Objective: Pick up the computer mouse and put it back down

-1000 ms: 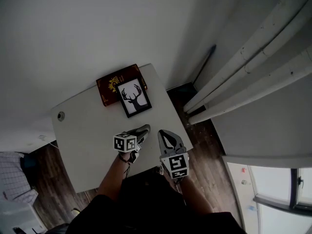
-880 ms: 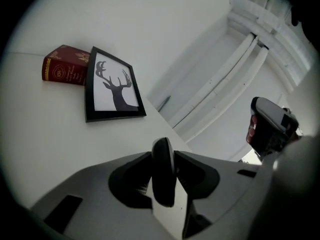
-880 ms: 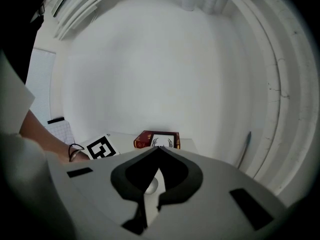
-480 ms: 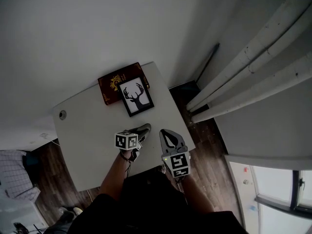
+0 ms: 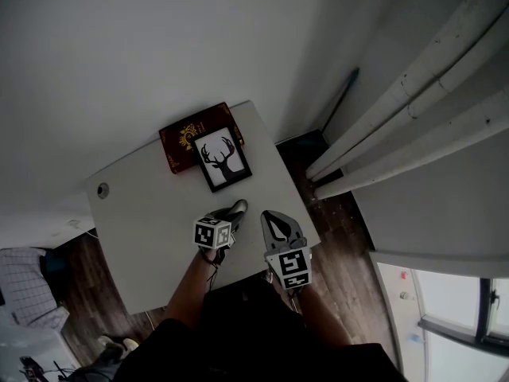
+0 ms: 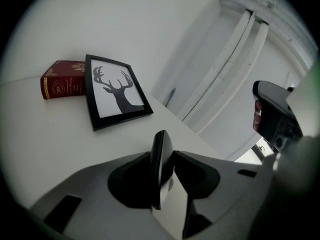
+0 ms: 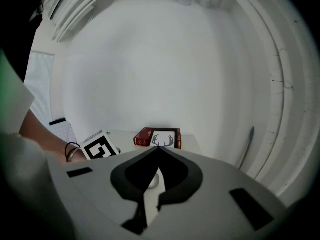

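Currently the left gripper (image 6: pixel 164 166) pinches the mouse (image 6: pixel 161 146) edge-on; the right gripper (image 7: pixel 157 153) is closed, empty. Next: level it, lower to the table (image 6: pixel 50 149), release.

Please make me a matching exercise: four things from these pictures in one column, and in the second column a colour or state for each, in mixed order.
1. book
2. picture frame
3. left gripper
4. right gripper

a. black
b. shut, nothing held
c. dark red
d. shut on the computer mouse

Pairs: 1c, 2a, 3d, 4b
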Demonstrator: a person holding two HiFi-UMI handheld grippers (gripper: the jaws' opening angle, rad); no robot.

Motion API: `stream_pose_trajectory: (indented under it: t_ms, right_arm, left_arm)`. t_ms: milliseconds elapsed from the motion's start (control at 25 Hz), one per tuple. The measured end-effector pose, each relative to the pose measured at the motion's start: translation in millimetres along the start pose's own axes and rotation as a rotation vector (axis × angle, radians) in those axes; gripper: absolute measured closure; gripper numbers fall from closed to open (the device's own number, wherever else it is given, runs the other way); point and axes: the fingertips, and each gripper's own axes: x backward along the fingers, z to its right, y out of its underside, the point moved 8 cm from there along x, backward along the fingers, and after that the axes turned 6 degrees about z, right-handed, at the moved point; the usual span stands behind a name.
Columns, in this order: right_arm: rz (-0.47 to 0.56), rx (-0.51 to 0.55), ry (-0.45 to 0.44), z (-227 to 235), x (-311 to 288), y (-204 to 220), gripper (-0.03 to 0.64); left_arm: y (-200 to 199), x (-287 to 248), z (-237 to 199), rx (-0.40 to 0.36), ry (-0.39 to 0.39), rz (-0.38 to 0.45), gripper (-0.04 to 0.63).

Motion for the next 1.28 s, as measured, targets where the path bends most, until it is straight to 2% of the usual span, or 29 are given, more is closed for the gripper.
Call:
stream_pose_trajectory:
  t_ms: [240,600,840,1280]
  right_arm:
    - [-0.010,0.001,0.003,4,-2,6,0.597]
    - [-0.070,-0.039,0.006,-1,-16,24,0.597]
    - [-0.142,-0.104,0.016,0,-34,41,0.597]
    - [-0.212,-0.150,0.008,-1,-45,62,0.597]
  left_arm:
    - [-1,-1,0,-0.045,-0.031,0.008,0.453]
    - [-5,1,4,-0.060,-0.060,0.028,0.420]
    - [-7,3,5,-0.068,-0.064,0.041,0.378]
    - [-5,6,4,-0.078,-0.070,0.058,0.337]
